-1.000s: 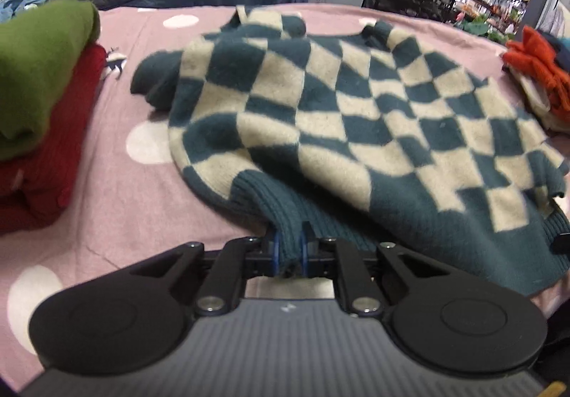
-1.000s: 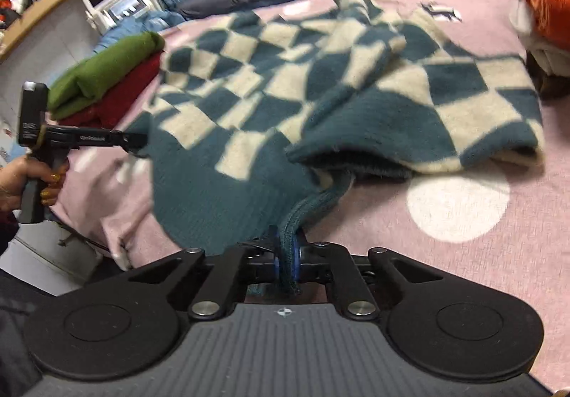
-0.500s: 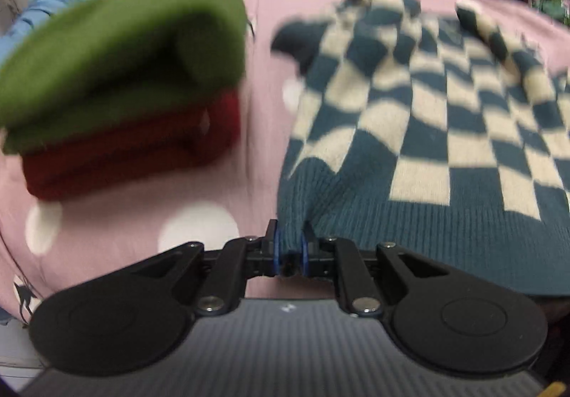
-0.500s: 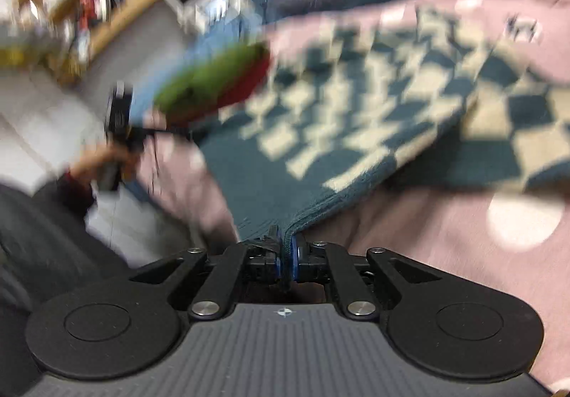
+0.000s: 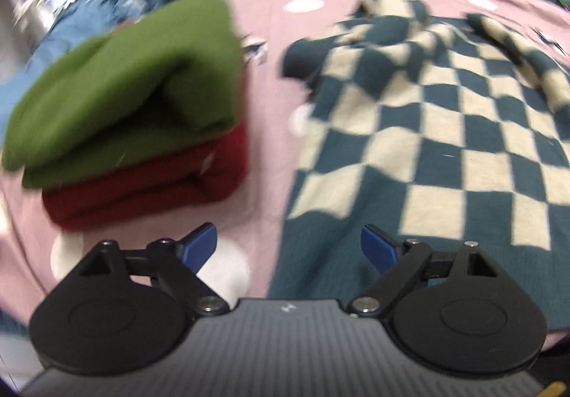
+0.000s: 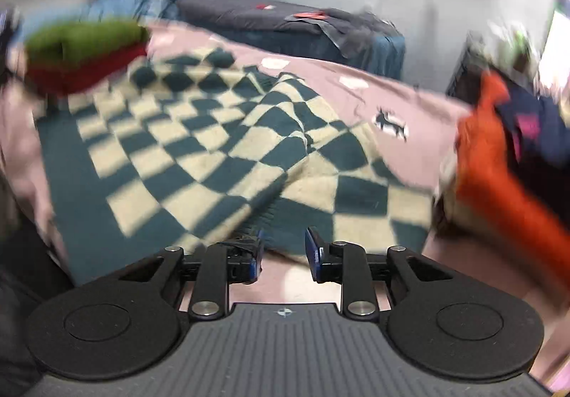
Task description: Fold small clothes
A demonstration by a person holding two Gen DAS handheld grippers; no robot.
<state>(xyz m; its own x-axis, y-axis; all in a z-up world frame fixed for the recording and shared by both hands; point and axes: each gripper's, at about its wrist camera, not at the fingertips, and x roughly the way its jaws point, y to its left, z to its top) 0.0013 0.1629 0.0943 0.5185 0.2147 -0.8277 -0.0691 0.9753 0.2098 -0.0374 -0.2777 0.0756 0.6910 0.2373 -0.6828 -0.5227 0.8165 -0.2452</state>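
Pink bedspread (image 5: 263, 133) with white dots covers the bed; the checkered sweater (image 5: 445, 133) is spread at 2 o'clock, folded green (image 5: 135, 83) and red (image 5: 149, 190) garments at 10. Left gripper (image 5: 288, 247) and right gripper (image 6: 284, 254) are opening, nothing pinched.

Left edge: folded green and red stack (image 5: 135, 119) blocks you.
Right edge: orange pile (image 6: 498, 161) blocks you.
Between stack and checked sweater (image 5: 445, 133): bare bed (image 5: 267, 133) strip.

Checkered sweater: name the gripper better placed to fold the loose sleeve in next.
Probably right. The right gripper, jaws opening with nothing between them, sits just below the sleeve flopped across the checkered sweater. The left gripper, also opening, is at the hem corner.
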